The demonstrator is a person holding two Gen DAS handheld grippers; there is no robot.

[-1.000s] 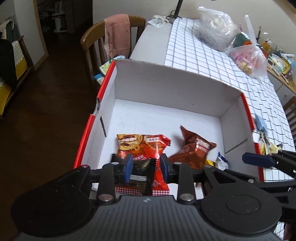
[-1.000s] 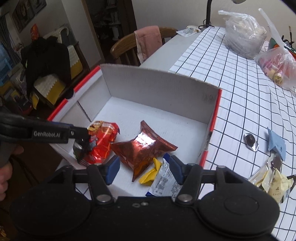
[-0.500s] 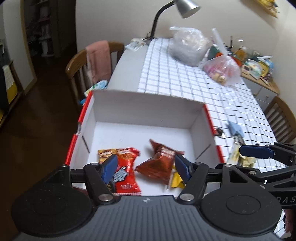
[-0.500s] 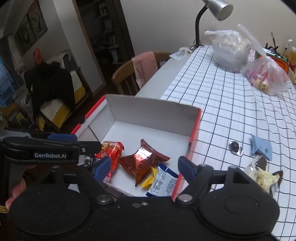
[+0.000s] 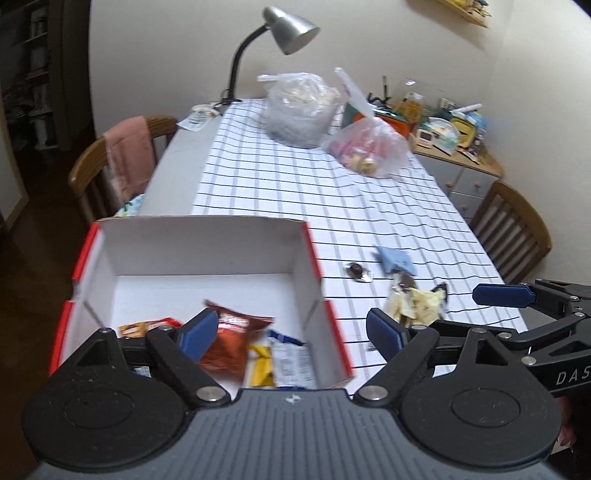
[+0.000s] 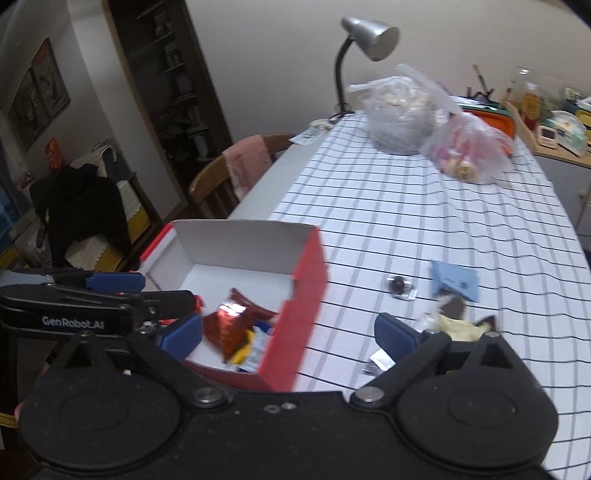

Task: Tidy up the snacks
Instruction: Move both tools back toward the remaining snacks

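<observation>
A red-and-white cardboard box [image 5: 207, 243] [image 6: 306, 280] sits at the table's near left corner. Inside lie a shiny brown snack bag [image 5: 232, 343] [image 6: 231, 328], a red-orange bag [image 5: 147, 326], a yellow packet [image 5: 260, 363] and a white-blue packet [image 5: 291, 362]. Loose snacks lie on the checked cloth to the right: a small dark wrapped candy [image 5: 357, 271] [image 6: 400, 286], a light blue packet [image 5: 397, 260] [image 6: 456, 280] and pale yellow wrappers [image 5: 417, 302] [image 6: 458, 326]. My left gripper [image 5: 291, 332] hangs above the box's near edge, jaws opening, nothing between them. My right gripper [image 6: 288, 332] is also opening and empty.
Two plastic bags [image 5: 301, 107] [image 5: 369, 147] of goods stand at the table's far end beside a grey desk lamp [image 5: 291, 26]. Wooden chairs stand at the left [image 5: 122, 155] and right [image 5: 513, 229]. A cluttered sideboard [image 5: 450, 133] is at the back right.
Both grippers let go of snacks in the box, opened wide and drew back and up. The left one's dark packet and the right one's packets now lie in the box.
</observation>
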